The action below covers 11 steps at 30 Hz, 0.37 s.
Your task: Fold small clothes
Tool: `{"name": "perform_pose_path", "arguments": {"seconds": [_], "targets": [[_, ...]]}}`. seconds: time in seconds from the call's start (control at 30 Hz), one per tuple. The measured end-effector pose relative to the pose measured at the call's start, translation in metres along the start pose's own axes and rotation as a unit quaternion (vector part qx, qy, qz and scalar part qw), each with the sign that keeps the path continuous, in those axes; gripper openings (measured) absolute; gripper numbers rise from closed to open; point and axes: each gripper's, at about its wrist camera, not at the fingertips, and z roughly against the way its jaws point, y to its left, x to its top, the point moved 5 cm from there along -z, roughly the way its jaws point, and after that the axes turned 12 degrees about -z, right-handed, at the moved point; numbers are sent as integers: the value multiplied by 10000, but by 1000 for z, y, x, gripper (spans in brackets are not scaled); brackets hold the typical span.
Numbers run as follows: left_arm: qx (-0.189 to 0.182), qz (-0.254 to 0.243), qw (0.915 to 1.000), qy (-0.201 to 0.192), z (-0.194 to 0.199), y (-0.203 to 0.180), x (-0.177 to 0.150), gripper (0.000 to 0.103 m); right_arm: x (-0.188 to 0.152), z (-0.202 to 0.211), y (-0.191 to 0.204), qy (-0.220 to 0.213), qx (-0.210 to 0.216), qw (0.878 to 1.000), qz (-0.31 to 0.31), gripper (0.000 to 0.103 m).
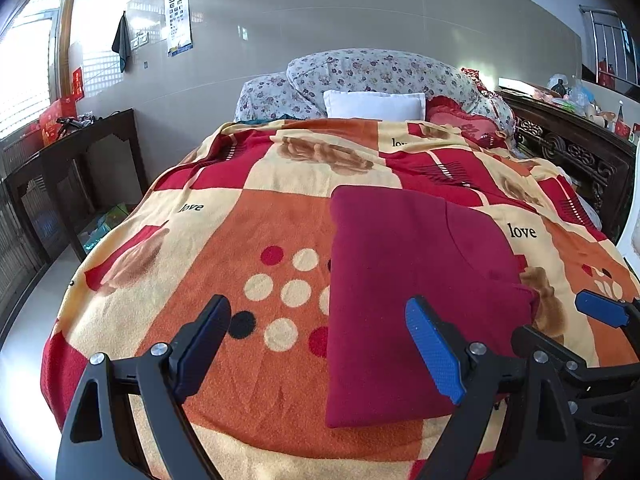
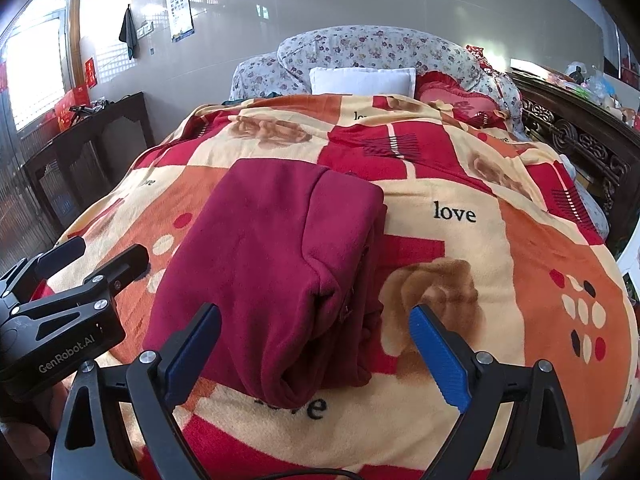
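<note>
A folded maroon garment (image 1: 416, 304) lay flat on a bed's patchwork blanket (image 1: 256, 224) of red, orange and cream squares printed with roses, dots and the word "love". At the head of the bed, a white pillow (image 1: 374, 105) leaned against floral bedding (image 1: 372, 70), with a red heart-shaped cushion (image 1: 460, 120) beside it. A dark wooden table (image 1: 80, 160) stood to the left below an eye chart (image 1: 179, 18) on the grey wall, and a carved wooden headboard (image 1: 568, 152) ran along the right. Nothing lay between the grippers and the garment. The left gripper (image 1: 320, 344) hovered over the garment's near left edge, jaws spread wide and holding nothing. The right gripper (image 2: 316, 356) hung just beside it over the garment's near right edge, its blue pads (image 2: 440, 360) likewise parted and empty. Both tilted downward toward the bed.
</note>
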Motion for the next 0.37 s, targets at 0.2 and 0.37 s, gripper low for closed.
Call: {"name": "perform_pose_path", "arguments": {"seconds": [0.2,0.37], "targets": [[-95,15,10000,16,-2,0,0,88,-1,-2,-2,46,5,10000,-23,98],[-136,34,9999,-14,-7,2,-1,89,3,-4,-13,83,6,9999,-125,98]]}}
